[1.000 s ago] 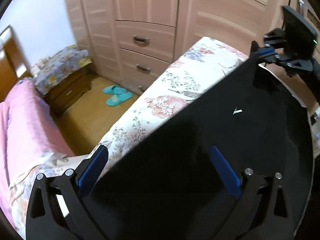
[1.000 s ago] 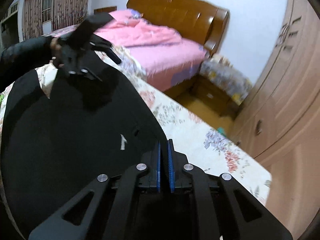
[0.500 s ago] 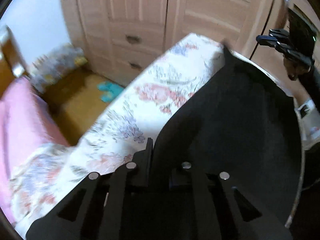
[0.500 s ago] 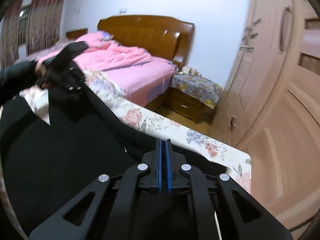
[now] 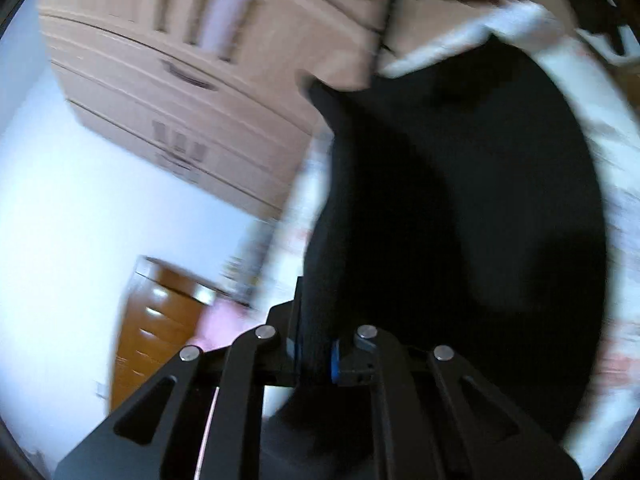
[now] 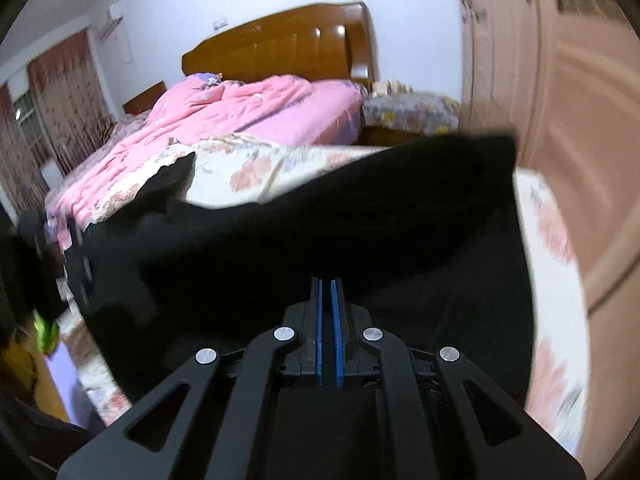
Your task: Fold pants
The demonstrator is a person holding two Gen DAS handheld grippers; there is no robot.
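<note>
The black pants [image 5: 460,208] hang lifted above the floral-covered surface [image 5: 608,152]; the left wrist view is blurred by motion. My left gripper [image 5: 316,344] is shut on an edge of the pants, cloth pinched between its blue pads. In the right wrist view the pants [image 6: 320,216] stretch as a raised black sheet over the floral cover [image 6: 248,168]. My right gripper [image 6: 328,320] is shut on the pants' near edge, blue pads close together. The other gripper shows dimly at the left edge [image 6: 76,264].
A bed with a pink quilt [image 6: 224,116] and a wooden headboard [image 6: 280,52] lies beyond. A bedside cabinet with a floral cloth [image 6: 408,108] stands beside it. The wooden wardrobe [image 6: 560,100] rises on the right and also shows in the left wrist view [image 5: 180,60].
The left gripper has shut on the pants' edge and swung upward, tilting its view sharply. The right gripper, still shut, has lifted its edge, so the pants now hang raised between both.
</note>
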